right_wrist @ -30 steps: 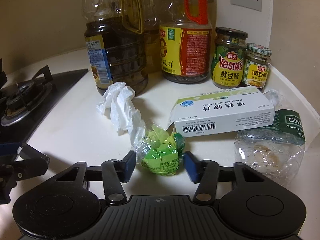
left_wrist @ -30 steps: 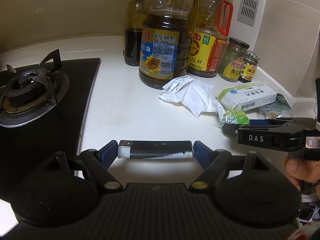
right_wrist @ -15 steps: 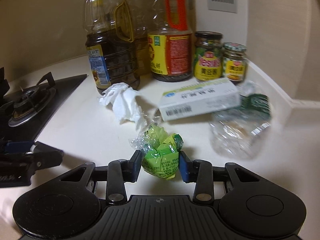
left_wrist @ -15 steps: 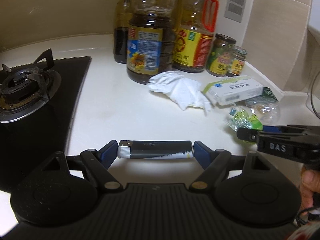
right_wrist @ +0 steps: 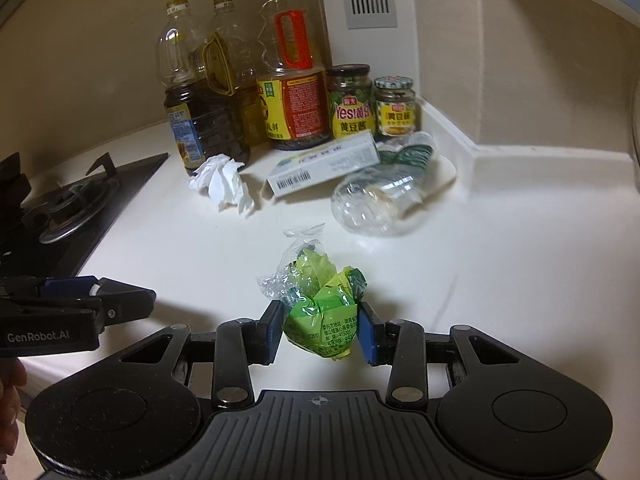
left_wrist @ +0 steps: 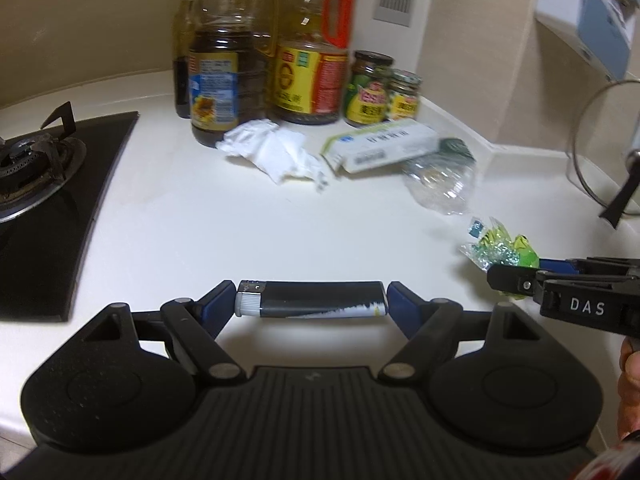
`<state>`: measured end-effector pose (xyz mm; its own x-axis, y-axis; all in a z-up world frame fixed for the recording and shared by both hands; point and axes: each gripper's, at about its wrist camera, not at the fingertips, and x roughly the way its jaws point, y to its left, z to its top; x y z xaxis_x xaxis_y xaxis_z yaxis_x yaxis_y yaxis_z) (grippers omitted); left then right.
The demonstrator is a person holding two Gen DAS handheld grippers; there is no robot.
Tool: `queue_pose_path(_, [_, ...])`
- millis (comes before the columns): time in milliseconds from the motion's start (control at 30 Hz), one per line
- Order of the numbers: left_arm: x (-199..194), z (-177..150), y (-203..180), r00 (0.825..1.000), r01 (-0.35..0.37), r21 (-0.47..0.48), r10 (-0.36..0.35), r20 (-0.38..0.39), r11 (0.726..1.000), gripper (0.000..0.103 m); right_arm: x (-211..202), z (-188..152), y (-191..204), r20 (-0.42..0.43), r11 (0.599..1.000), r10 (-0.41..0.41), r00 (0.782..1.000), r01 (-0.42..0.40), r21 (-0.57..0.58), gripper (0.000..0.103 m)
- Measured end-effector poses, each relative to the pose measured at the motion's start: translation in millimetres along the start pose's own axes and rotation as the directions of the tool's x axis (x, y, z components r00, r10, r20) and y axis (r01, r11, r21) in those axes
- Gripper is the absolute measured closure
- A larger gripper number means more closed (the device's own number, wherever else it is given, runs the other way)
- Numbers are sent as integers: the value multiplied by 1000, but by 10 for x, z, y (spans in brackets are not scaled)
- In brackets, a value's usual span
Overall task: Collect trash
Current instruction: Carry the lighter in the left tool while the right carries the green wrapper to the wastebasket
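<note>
Both grippers hold trash above the counter (left_wrist: 248, 240).
Your left gripper (left_wrist: 310, 300) clamps the lighter (left_wrist: 312, 304) endwise; your right gripper (right_wrist: 320, 332), just closed narrower, pinches the green wrapper (right_wrist: 320, 312).

Both wrist views low over white counter (left_wrist: 240, 240), angled down, sharing slightly blurred bottles (right_wrist: 288, 92)

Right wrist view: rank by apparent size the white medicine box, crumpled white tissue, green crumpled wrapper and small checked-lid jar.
1. white medicine box
2. green crumpled wrapper, though it sits nearest the camera, so this is unsure
3. crumpled white tissue
4. small checked-lid jar, close to the tissue
</note>
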<state>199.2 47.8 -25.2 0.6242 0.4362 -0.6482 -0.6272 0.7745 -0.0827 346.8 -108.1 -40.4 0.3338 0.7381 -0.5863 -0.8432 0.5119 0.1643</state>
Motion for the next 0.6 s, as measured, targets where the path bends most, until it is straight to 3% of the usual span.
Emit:
queue_pose_path(300, [-262,-325,-260,990,139,122,-133,-52,983,23,-499,-429,43,-16,998,-35,999,35,45,64])
queue_pose_path(500, [-518,-523,-223,968,249,214,-233,-97,945,23,-863,-769,217,-37,988,-102,994,106,108,64])
queue_pose_path(600, [-578,-671,-168,948,312,239,-284,-145,920,23,-978,-944,351,-56,984,-126,990,132,123,64])
